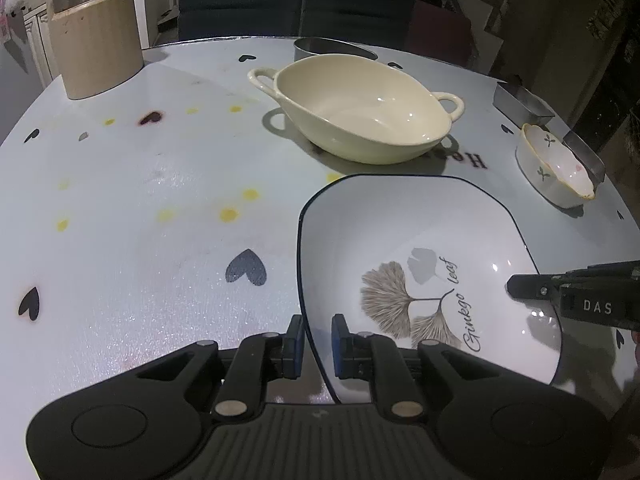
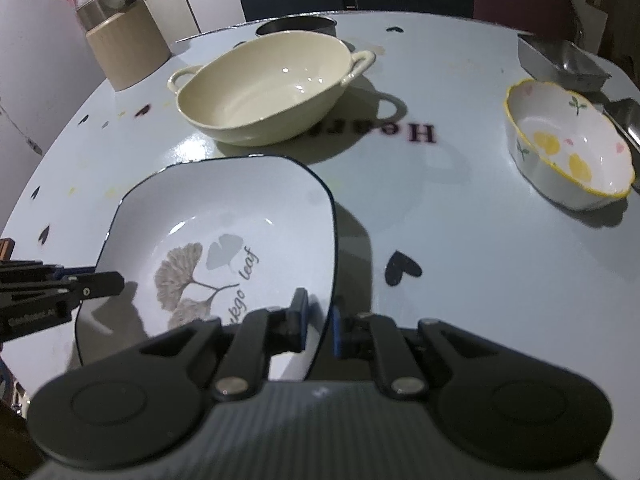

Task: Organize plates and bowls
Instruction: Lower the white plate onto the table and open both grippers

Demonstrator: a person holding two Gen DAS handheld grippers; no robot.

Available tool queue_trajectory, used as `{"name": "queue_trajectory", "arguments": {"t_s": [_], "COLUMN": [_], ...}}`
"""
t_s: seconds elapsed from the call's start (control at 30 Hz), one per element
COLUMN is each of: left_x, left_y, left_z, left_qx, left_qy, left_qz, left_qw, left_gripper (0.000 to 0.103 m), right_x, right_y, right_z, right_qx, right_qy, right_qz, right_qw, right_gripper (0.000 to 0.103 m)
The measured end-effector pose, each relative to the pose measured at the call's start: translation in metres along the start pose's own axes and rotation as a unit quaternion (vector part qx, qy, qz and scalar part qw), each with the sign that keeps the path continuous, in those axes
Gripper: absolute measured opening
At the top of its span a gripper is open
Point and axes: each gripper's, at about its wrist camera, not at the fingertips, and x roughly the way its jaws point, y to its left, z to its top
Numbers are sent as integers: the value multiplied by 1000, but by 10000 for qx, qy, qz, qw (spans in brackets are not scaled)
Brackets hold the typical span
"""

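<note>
A square white plate (image 1: 420, 232) (image 2: 224, 200) with a dark rim and a ginkgo leaf print sits near the table's front, casting a shadow on its right. My left gripper (image 1: 318, 340) is shut on its left rim; its tip (image 2: 108, 284) shows in the right wrist view. My right gripper (image 2: 318, 320) is shut on the plate's right rim, and its tip (image 1: 516, 286) shows in the left wrist view. Behind the plate stands a cream oval dish (image 1: 360, 112) (image 2: 264, 88) with two handles. A small floral bowl (image 1: 556, 164) (image 2: 568, 144) stands to the right.
The pale table (image 1: 140, 200) has heart prints. A beige canister (image 1: 96, 40) with a metal lid stands at the back left. A round metal tin (image 1: 332, 46) sits behind the cream dish. Metal trays (image 1: 524, 104) line the right edge. Dark chairs (image 1: 240, 4) stand beyond.
</note>
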Motion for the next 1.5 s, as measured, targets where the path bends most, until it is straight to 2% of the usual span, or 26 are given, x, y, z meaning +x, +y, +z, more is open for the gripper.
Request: {"name": "queue_trajectory", "arguments": {"t_s": [0.97, 1.0, 1.03, 1.07, 1.1, 1.13, 1.2, 1.27, 1.33, 1.4, 1.43, 1.5], "left_x": [3, 3, 3, 3, 3, 2, 1, 0, -3, -7, -8, -11], "left_y": [1, 1, 1, 1, 1, 0, -2, -4, -5, -5, -5, -5], "left_z": [3, 4, 3, 3, 2, 2, 1, 2, 2, 3, 3, 4], "left_qx": [-14, -32, -57, -80, -90, -82, -50, -69, -95, -93, -98, -124], "left_qy": [67, 86, 114, 132, 137, 142, 162, 179, 147, 76, 43, 3], "left_qz": [-48, -53, -65, -95, -109, -109, -130, -158, -177, -179, -179, -202], "left_qw": [10000, 9999, 9999, 9998, 9998, 9998, 9998, 9997, 9997, 9998, 9998, 9997], "left_gripper": [16, 19, 29, 33, 40, 43, 47, 55, 68, 80, 85, 93], "right_x": [-1, -1, -2, -3, -5, -6, -9, -12, -14, -16, -17, -18], "right_y": [-2, -2, -2, -2, -2, -2, -3, -5, -6, -9, -10, -13], "right_z": [-3, -3, -3, -3, -3, -3, -3, -5, -6, -7, -8, -9], "right_qx": [-56, -86, -103, -111, -118, -129, -138, -161, -192, -200, -207, -195], "right_qy": [-61, -64, -82, -105, -128, -152, -213, -283, -318, -389, -422, -462], "right_qz": [119, 119, 117, 135, 171, 213, 279, 345, 383, 387, 380, 372], "right_qw": [9999, 9999, 9998, 9998, 9997, 9996, 9993, 9989, 9986, 9983, 9982, 9980], "right_gripper": [17, 17, 17, 19, 24, 27, 41, 46, 50, 65, 69, 84]}}
